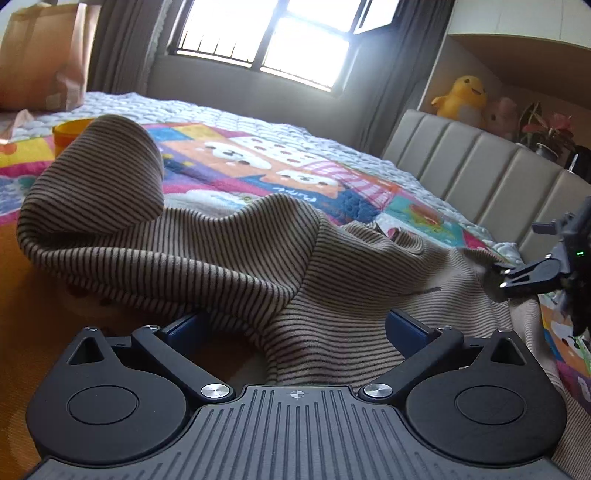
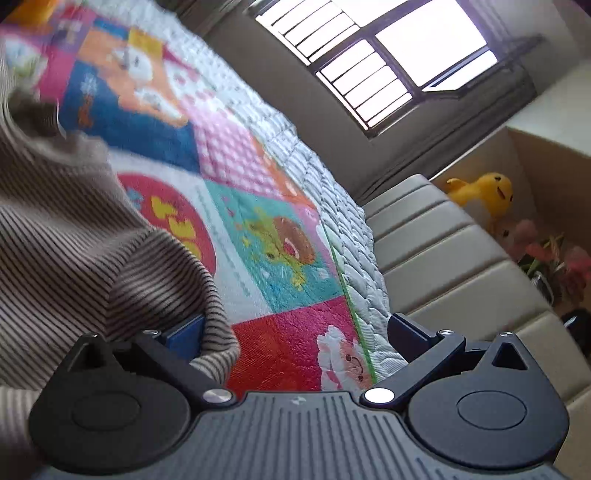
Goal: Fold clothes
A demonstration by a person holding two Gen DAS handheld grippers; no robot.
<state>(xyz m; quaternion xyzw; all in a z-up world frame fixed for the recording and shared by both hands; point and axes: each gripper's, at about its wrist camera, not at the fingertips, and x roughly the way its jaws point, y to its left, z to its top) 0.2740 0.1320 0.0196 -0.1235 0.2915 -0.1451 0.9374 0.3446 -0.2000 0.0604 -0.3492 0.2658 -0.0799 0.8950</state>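
A brown striped knit garment (image 1: 221, 258) lies rumpled on the colourful bed quilt (image 1: 258, 158), one part bulging up at the left. My left gripper (image 1: 295, 325) is open, its blue pads wide apart, with cloth lying between and over them. My right gripper (image 2: 295, 332) is open too; the garment's edge (image 2: 92, 240) drapes over its left pad (image 2: 184, 332), and the right pad is bare above the quilt (image 2: 258, 240). The right gripper also shows in the left wrist view (image 1: 517, 277) at the garment's right edge.
An orange cup (image 1: 70, 133) and a brown paper bag (image 1: 44, 55) stand at the far left of the bed. A padded beige headboard (image 1: 480, 177) runs along the right, with plush toys (image 1: 461, 96) and a plant behind. A bright window (image 1: 277, 33) is at the back.
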